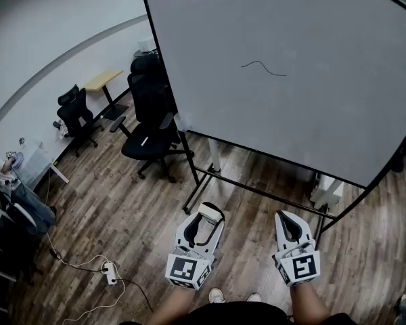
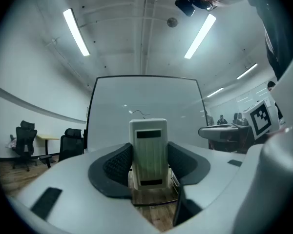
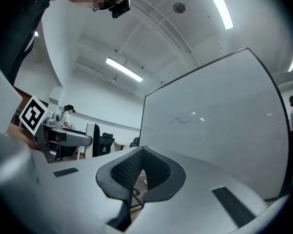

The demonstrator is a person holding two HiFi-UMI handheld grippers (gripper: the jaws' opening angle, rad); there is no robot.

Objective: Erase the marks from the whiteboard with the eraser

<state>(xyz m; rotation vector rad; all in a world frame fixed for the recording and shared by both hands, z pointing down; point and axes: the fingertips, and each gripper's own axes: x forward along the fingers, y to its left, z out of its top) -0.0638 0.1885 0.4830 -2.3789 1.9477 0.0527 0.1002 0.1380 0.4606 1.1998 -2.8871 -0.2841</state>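
Eraser [image 2: 148,152] is clamped in left gripper [image 1: 209,214]; right gripper [image 3: 139,165] is closed, empty. Approach step: eraser needs raising to mark [image 1: 263,68].

Dark wood-plank floor [image 1: 122,215], seen from above. At centre, the feet of the black whiteboard stand [image 1: 201,181]. Just left of it, a black office chair [image 1: 152,144] on castors; farther left, a second black chair [image 1: 76,117] beside a light-topped desk [image 1: 103,80]. Lower left, a white power strip [image 1: 110,273] amid loose loops of white cable [image 1: 88,302]. At bottom edge, a pair of pale shoes [image 1: 217,295].
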